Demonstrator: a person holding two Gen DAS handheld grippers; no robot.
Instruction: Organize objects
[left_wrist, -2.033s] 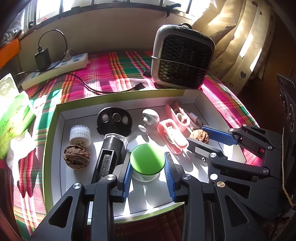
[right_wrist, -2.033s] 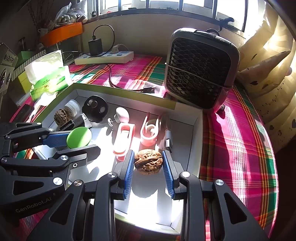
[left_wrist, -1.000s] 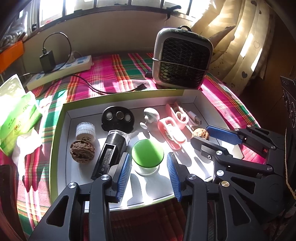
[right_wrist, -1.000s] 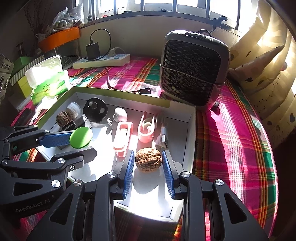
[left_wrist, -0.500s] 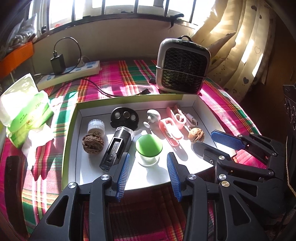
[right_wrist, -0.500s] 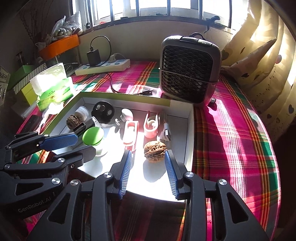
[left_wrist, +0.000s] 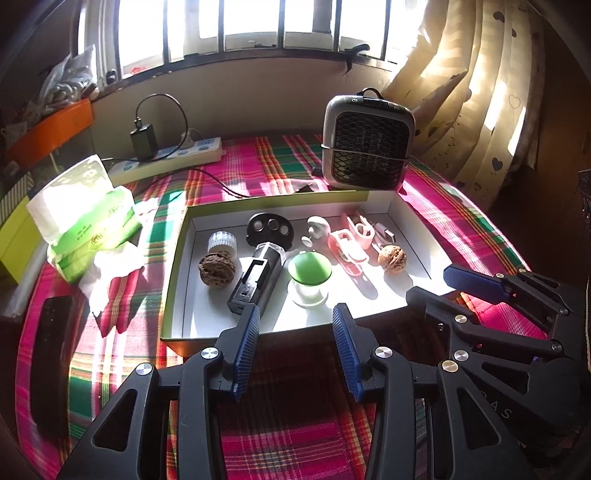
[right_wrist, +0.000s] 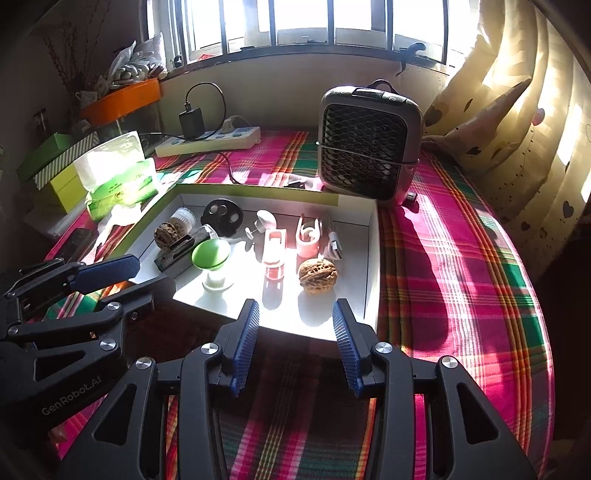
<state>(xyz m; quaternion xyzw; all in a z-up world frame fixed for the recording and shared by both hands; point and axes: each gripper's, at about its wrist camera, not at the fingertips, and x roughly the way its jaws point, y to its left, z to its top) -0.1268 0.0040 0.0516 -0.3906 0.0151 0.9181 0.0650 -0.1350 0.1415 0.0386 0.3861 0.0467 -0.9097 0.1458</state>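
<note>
Walnut (right_wrist: 317, 275) and green-capped jar (right_wrist: 211, 258) resting in white tray (right_wrist: 372, 266), left tool (left_wrist: 293, 350) parted and empty, right tool (right_wrist: 295, 343) empty, jaws just been widening

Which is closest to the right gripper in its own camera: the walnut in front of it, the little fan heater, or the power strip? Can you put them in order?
From the right gripper:
1. Walnut, in the tray, just ahead of the fingers.
2. Fan heater, behind the tray, standing on the checked cloth.
3. Power strip, farthest, back left by the wall.
</note>
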